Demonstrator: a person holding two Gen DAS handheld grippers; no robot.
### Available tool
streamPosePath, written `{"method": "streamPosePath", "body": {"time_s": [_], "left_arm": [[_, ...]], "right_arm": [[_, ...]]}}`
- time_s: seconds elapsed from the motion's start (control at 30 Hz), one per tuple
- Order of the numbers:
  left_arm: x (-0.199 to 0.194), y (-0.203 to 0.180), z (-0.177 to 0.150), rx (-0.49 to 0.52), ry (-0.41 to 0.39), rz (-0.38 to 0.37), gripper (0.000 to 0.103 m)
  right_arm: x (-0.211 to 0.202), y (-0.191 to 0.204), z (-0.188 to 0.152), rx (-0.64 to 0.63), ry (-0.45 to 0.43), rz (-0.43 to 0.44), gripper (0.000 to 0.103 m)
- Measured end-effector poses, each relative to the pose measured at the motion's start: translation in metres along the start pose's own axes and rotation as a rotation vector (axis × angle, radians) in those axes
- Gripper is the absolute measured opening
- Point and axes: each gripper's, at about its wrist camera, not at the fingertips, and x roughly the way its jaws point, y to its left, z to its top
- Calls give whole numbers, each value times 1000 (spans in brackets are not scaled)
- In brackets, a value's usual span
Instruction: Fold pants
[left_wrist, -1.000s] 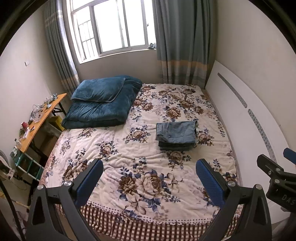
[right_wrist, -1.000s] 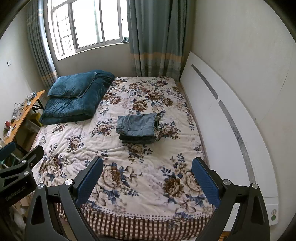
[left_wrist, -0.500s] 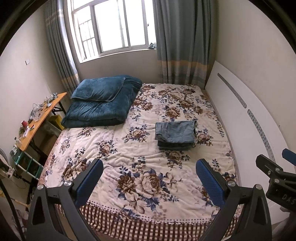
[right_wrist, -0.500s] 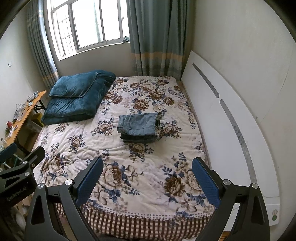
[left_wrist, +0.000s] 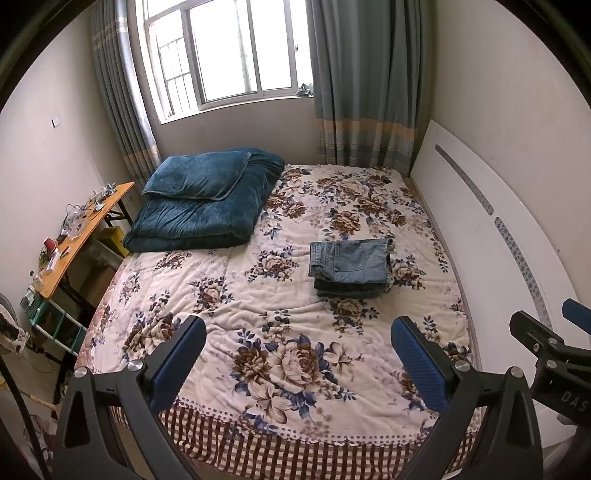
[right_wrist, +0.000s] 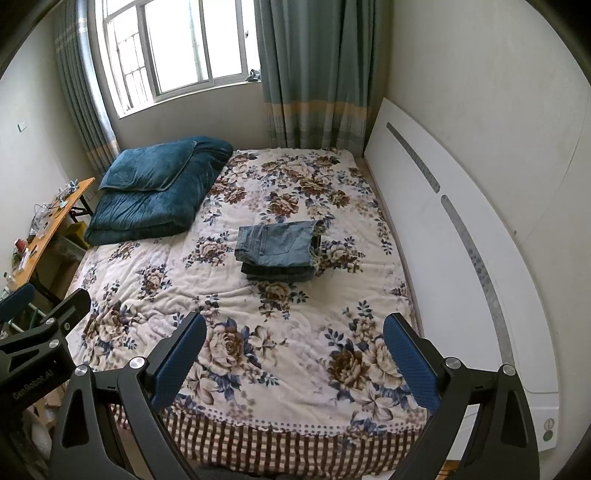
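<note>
The blue denim pants lie folded in a neat stack on the floral bed cover, right of the middle of the bed; they also show in the right wrist view. My left gripper is open and empty, held high over the foot of the bed, well short of the pants. My right gripper is open and empty too, at the same height beside it. Part of the right gripper shows at the right edge of the left wrist view.
A folded dark teal quilt with a pillow lies at the bed's far left. A white headboard panel runs along the right wall. An orange side table with small items stands left of the bed. A window and curtains are behind.
Both grippers have drawn slightly back and up from the bed; the folded pants look a little farther away. Nothing on the bed has moved.
</note>
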Motion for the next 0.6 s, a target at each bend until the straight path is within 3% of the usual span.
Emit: {"method": "streamPosePath", "body": {"time_s": [0.6], "left_arm": [[-2, 1, -3, -5, -2, -4, 102]], "right_arm": [[1, 4, -17, 6, 10, 11, 99]]}}
